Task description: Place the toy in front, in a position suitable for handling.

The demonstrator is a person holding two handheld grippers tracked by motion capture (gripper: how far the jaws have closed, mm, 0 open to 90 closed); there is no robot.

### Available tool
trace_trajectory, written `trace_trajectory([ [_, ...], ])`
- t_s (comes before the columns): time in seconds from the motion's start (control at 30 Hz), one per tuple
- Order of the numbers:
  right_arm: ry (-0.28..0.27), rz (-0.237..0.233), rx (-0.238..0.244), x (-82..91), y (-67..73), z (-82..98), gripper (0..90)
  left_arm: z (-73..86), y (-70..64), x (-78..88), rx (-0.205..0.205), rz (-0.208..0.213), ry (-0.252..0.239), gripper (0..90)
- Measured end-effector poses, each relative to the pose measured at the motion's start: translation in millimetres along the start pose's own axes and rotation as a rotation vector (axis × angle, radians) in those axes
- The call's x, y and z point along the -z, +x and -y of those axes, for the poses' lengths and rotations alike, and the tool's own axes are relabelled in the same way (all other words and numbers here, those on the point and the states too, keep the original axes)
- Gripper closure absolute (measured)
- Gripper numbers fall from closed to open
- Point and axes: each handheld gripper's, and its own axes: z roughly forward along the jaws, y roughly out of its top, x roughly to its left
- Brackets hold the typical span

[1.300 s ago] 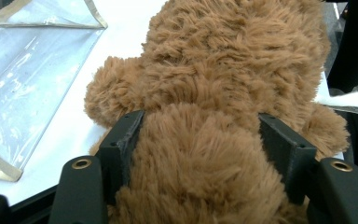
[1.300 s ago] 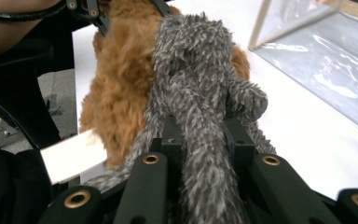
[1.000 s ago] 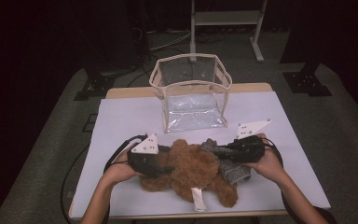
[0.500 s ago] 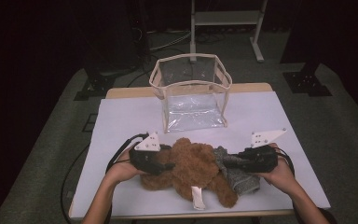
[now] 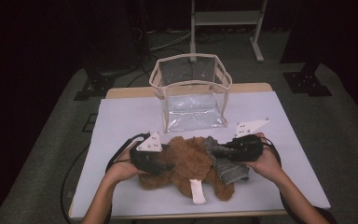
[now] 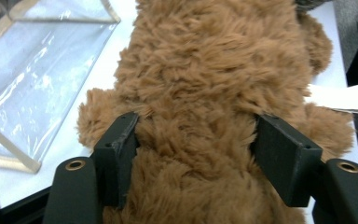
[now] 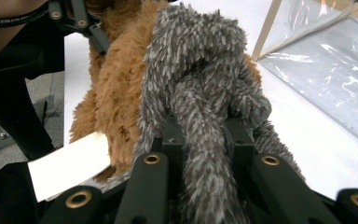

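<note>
Here a brown plush toy (image 5: 186, 163) is seen lying on the white-covered table (image 5: 121, 116), near the person's edge, with a grey plush piece (image 5: 223, 163) draped against its right side. The brown fur is long, shaggy and matted in tufts; the grey pile is coarser, flecked light and dark, and gathered into a rope-like fold in the right gripper view. A white tag (image 5: 196, 191) — flat, rectangular, blank as far as can be read — is seen sticking out from under the brown toy toward the table's near edge.

The left hand-held gripper (image 5: 161, 164) is clamped across the brown toy's body: in the left gripper view both black jaws are pressed into the fur, one on each side, with the pile bulging between them. The right hand-held gripper (image 5: 220, 151) is closed tightly on the grey plush piece, its jaws nearly together around the thin fold.

Behind the toys, well apart from them, a clear plastic bag (image 5: 191, 98) is stood open — boxy, with glossy, crinkled walls and beige fabric trim along the rim. No legible writing is found.
</note>
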Motion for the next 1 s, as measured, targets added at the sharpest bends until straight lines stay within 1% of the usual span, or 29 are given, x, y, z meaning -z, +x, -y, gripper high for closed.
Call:
trace_trajectory([
  [0.07,0.0,-0.007,-0.01,-0.3,1.3,5.5,74.2,-0.2,-0.1,-1.6,0.011,-0.009,0.0,34.6],
  [0.1,0.002,-0.008,-0.016,-0.7,2.7,9.3,74.2,-0.6,0.2,-1.8,0.005,-0.016,0.012,34.6],
  [0.17,0.013,-0.01,-0.028,-1.1,5.3,17.6,74.2,-1.3,-0.6,-3.0,0.011,-0.022,0.01,34.6],
  [0.23,0.035,-0.01,-0.037,-0.7,6.7,26.2,74.1,-1.5,0.1,-2.9,0.024,-0.029,0.011,34.6],
  [0.3,0.074,-0.007,-0.042,-1.3,8.2,34.7,74.1,-1.1,1.3,-3.1,0.033,-0.025,0.006,34.6],
  [0.33,0.085,-0.006,-0.043,-1.8,8.5,38.6,74.1,-1.1,1.3,-3.4,0.033,-0.02,0.004,34.6],
  [0.37,0.081,-0.008,-0.051,-1.2,8.6,39.7,74.1,-1.3,1.1,-3.7,0.033,-0.018,0.003,34.5],
  [0.43,0.075,-0.002,-0.041,0.5,8.9,37.2,74.0,-1.4,1.7,-3.9,0.038,-0.02,0.003,34.5],
  [0.47,0.063,0.0,-0.029,1.0,9.7,32.7,74.1,-1.2,2.2,-3.8,0.041,-0.021,0.003,34.6],
  [0.6,0.046,0.0,0.001,0.3,13.1,21.4,74.1,1.0,4.6,-1.4,0.061,-0.039,0.001,34.6],
  [0.67,0.036,-0.009,0.0,-0.4,13.7,20.0,74.0,1.8,4.7,-0.5,0.069,-0.045,-0.004,34.5],
  [0.8,0.043,-0.023,-0.015,-4.0,14.5,28.4,74.0,0.8,3.8,-1.0,0.058,-0.046,0.005,34.3],
  [0.83,0.042,-0.024,-0.019,-3.8,14.6,29.9,74.0,0.2,2.8,-1.9,0.06,-0.041,0.001,34.3],
  [0.93,0.031,-0.012,-0.02,4.1,13.3,29.6,73.9,-1.2,-0.2,-2.7,0.03,-0.014,0.008,34.6],
  [1.0,0.018,-0.002,-0.015,9.3,12.4,25.9,73.9,-1.8,-1.5,-3.3,0.024,-0.002,0.008,34.9],
])
